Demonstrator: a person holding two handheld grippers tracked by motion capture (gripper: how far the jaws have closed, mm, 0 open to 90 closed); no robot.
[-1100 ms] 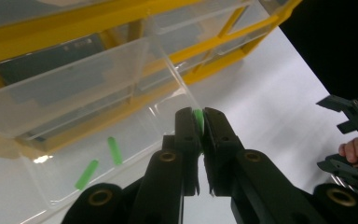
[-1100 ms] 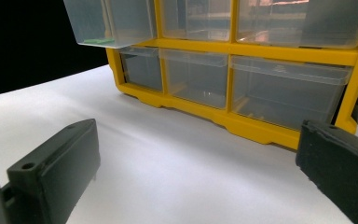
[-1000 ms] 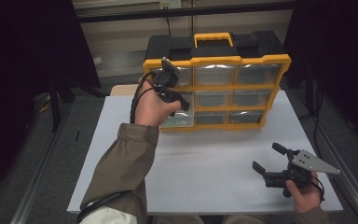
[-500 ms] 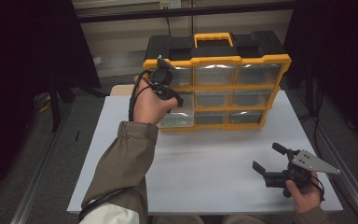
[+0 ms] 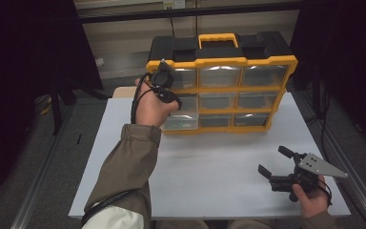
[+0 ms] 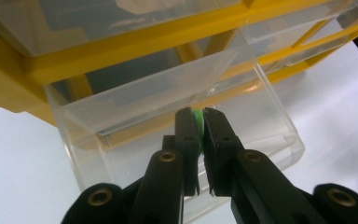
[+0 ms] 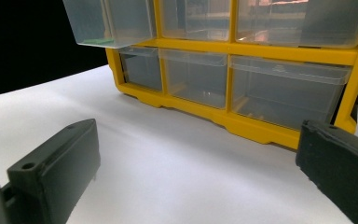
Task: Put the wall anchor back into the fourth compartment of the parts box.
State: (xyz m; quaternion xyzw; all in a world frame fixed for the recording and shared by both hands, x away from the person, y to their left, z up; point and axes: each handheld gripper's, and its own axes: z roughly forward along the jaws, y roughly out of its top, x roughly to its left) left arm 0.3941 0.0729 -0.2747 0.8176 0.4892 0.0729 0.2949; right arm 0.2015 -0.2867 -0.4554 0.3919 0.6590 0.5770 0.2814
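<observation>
left hand-held gripper (image 6: 200,126): clamped on green piece (image 6: 198,117) | over pulled-out drawer (image 6: 261,116) | right hand-held gripper (image 5: 276,162): wide open, empty

One storage cabinet (image 5: 221,62) is counted on the single white counter (image 5: 205,171). Nine clear drawers are seen in its yellow frame, set in three rows of three; one of them, the pulled-out drawer (image 6: 168,116), stands out from the frame. One yellow carry handle (image 5: 218,37) is seen on top. Two tongs are counted: the left tongs (image 6: 200,135) and the right tongs (image 5: 272,162). One small green piece (image 6: 199,122) is pinched between the left pair. Two sleeves are seen.
</observation>
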